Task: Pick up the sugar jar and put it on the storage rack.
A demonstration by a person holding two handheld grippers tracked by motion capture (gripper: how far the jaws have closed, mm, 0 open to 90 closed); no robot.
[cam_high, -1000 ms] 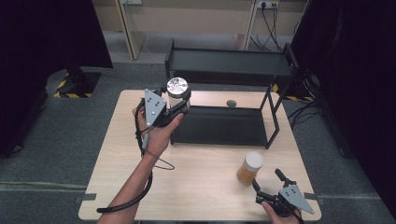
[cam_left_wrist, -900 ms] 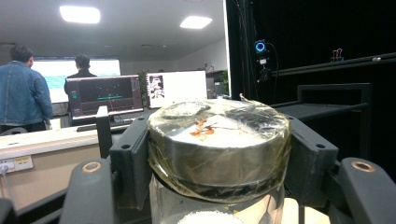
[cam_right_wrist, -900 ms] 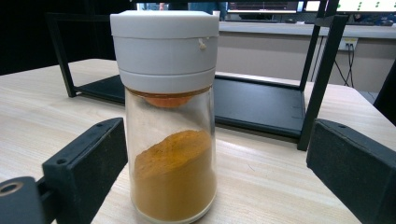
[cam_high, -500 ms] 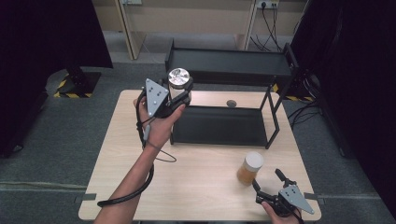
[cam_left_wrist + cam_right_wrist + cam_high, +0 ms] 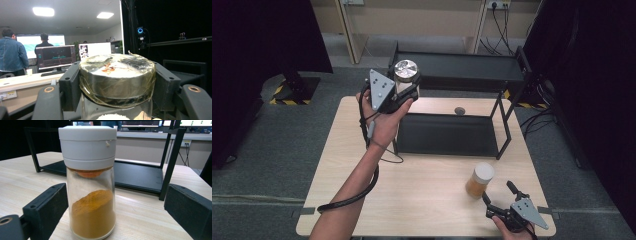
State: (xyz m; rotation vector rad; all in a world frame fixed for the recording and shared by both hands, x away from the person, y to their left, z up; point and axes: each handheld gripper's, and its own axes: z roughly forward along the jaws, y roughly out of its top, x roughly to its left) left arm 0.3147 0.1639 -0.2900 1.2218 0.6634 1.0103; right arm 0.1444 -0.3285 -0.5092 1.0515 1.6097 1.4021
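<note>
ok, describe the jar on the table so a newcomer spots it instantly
Start at the light wooden table with the black two-tier metal shelf. In front of the shelf stands a clear glass shaker jar, ahead of the right gripper. Its white plastic cap and orange-yellow powder set it apart.

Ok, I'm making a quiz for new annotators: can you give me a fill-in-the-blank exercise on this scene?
1. The left gripper is shut on a glass jar with a ____ lid.
2. The spice jar on the wooden table holds ____ powder.
3. The right gripper has its jaws ____, apart from the spice jar.
4. The black rack has ____ shelves.

Missing words: metal; orange; open; two
</note>
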